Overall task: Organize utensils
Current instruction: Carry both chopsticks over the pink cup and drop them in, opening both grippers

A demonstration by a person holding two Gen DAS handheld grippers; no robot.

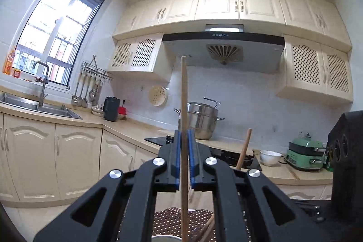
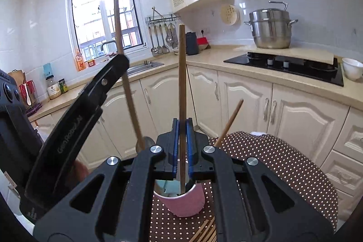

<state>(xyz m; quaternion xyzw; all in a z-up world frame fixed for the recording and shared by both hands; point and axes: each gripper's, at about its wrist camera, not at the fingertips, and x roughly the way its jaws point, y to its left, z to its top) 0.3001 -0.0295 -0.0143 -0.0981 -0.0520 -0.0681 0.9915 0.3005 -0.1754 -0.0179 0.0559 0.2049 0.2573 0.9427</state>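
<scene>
Kitchen counters and a dotted cloth (image 2: 283, 165) lie behind. One chopstick (image 2: 182, 87), thin, straight, brown wood, is pinched upright by the right gripper (image 2: 182, 128), its lower end inside the pink cup (image 2: 186, 201); it should be kept vertical and eased down before release. Another chopstick (image 1: 184, 106) is pinched by the left gripper (image 1: 184, 140).
</scene>
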